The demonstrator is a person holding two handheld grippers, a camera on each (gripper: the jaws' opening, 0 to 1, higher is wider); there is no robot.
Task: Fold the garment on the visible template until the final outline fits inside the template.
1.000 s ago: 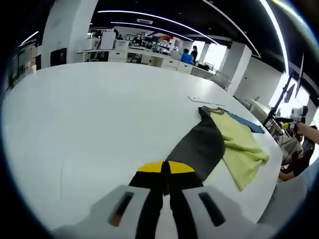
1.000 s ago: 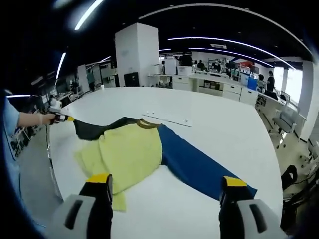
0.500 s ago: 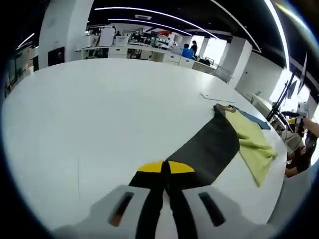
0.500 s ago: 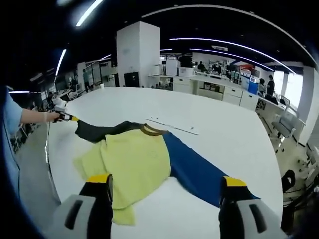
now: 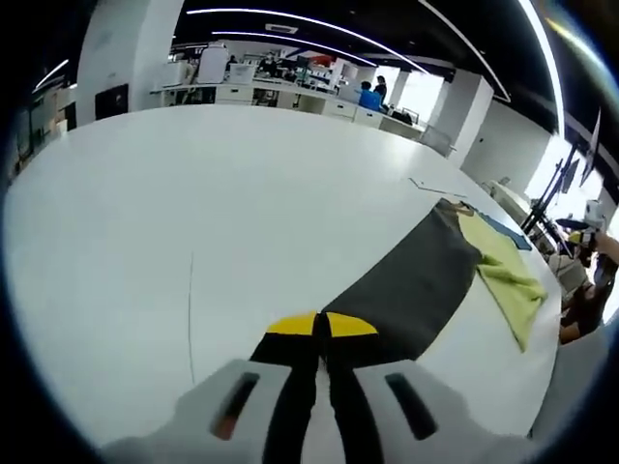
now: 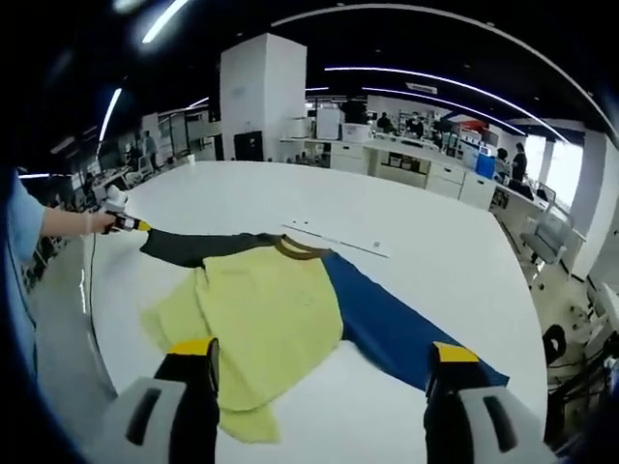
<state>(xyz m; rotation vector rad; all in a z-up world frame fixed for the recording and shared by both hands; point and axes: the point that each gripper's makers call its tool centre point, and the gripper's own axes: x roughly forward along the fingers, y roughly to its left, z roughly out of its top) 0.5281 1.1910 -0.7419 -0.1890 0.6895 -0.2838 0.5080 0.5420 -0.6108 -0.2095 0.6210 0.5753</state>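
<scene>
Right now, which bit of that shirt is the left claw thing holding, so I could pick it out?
On the big white table lies a shirt with a yellow-green body. The dark grey sleeve stretches away from it, its far end pinched in the left gripper. The opposite sleeve is blue and lies loose.

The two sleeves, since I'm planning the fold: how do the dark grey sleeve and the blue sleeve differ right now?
The dark grey sleeve is pinched at its cuff by the shut left gripper and drawn out taut; the blue sleeve lies loose, its end between the open right gripper jaws, ungripped. The grey one is near black, the other deep blue. Both run from the yellow body across the white table.
</scene>
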